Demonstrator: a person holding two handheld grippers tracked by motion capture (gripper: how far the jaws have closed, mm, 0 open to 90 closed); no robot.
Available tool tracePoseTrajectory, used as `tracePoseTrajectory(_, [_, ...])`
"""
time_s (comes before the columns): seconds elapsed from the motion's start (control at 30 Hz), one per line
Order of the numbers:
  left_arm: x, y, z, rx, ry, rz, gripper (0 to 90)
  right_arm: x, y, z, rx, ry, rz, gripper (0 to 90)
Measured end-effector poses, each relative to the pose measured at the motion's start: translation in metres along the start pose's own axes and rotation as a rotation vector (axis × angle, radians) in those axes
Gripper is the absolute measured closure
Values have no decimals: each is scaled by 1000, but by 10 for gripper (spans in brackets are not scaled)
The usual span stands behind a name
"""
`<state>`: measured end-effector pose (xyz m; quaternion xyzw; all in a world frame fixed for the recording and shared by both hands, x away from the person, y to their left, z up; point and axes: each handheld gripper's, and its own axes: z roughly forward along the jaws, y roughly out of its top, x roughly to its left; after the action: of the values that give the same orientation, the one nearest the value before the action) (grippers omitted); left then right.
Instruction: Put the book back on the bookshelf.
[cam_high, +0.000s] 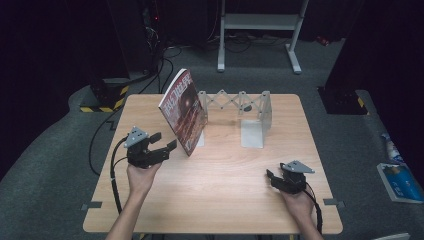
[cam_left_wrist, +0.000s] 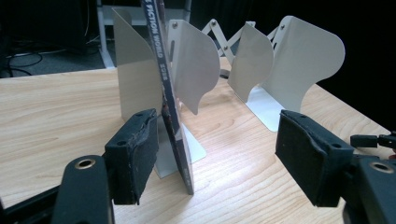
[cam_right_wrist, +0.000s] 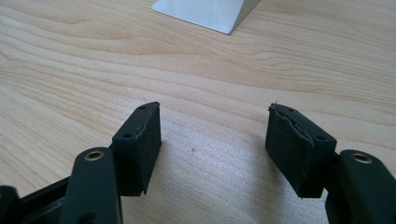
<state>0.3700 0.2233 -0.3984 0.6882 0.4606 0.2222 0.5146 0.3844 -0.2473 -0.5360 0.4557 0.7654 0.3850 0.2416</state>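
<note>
High view: a person sits at a wooden table (cam_high: 215, 175) with a two-jaw gripper in each hand. The left gripper (cam_high: 164, 142) has its jaws wide apart, and just ahead of them a magazine (cam_high: 183, 112) stands on its bottom edge, tilted against the near plate of an expanding metal book rack (cam_high: 252, 116). In the left gripper view, the magazine's (cam_left_wrist: 173, 116) spine sits between the jaws, close to the left pad (cam_left_wrist: 135, 154) and well clear of the right one; neither pad appears to press on it, so nothing is gripped. To take it well, the claw should probably shift so the spine is centred, then close squarely low on the cover, so the leaning magazine neither slides nor tips the light rack. The rack's (cam_left_wrist: 299, 60) other slots, beyond the jaws, hold nothing. The right gripper (cam_high: 275, 180) rests near the table's front edge, well away, jaws open over bare wood (cam_right_wrist: 210, 60).
</note>
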Motion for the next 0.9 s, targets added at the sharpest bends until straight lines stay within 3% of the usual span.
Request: tracePoseTrajectory(0.9, [-9, -19, 6, 18, -26, -13, 307, 0, 0, 0, 0, 0, 0, 360])
